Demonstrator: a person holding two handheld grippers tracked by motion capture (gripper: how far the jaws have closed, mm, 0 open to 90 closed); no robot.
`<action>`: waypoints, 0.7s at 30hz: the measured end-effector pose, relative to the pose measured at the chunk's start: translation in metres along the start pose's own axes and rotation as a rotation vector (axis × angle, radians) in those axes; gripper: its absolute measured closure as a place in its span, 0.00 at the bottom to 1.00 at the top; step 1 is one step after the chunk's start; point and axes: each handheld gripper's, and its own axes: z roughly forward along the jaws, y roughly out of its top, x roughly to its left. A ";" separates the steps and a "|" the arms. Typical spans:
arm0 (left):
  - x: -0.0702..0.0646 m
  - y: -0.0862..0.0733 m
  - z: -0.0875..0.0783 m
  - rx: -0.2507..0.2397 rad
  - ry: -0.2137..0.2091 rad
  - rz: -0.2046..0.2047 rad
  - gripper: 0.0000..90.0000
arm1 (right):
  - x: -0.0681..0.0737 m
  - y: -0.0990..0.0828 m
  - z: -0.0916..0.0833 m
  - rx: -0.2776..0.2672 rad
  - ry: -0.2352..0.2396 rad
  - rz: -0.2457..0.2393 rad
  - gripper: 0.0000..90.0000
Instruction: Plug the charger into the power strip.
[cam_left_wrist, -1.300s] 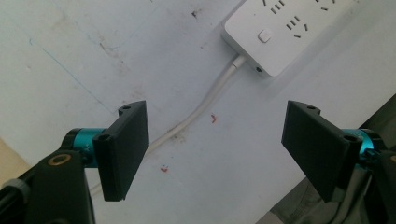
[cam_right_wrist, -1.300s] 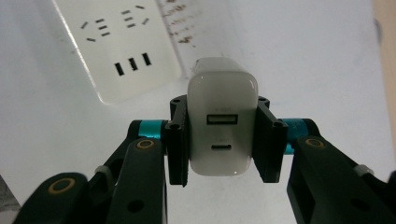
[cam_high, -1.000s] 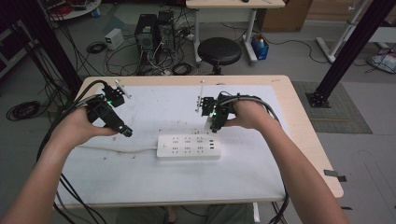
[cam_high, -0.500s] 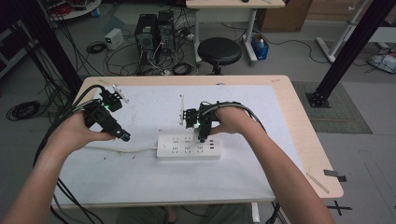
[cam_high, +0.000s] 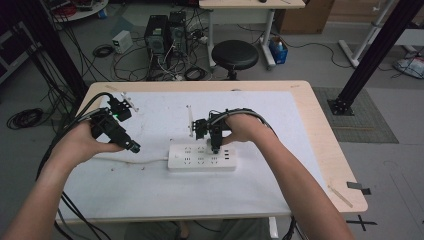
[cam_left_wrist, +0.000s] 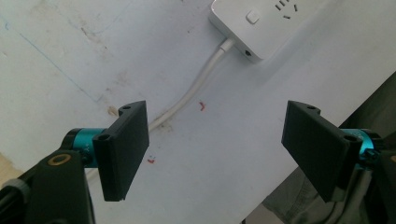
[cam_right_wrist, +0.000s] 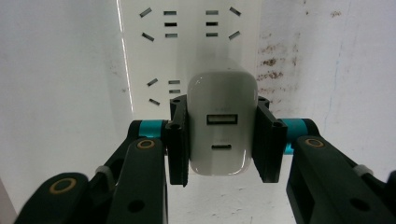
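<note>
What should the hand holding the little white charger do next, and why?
Probably push straight down. The right hand-held gripper is shut on the white charger, which hangs right over the power strip and its free sockets, so pressing down should seat it.

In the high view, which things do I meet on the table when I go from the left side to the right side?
left gripper → white cable → power strip → right gripper, which holds a white charger over the strip.
</note>
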 end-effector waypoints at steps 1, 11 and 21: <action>0.000 0.000 0.000 0.002 -0.001 0.004 0.26 | 0.000 0.000 0.001 -0.002 0.002 0.000 0.70; -0.003 0.002 0.006 -0.007 -0.014 0.006 0.26 | 0.002 0.003 0.009 0.016 -0.003 -0.010 0.70; -0.002 0.007 0.008 0.005 -0.018 0.009 0.26 | 0.006 -0.001 0.009 -0.006 -0.029 -0.007 0.70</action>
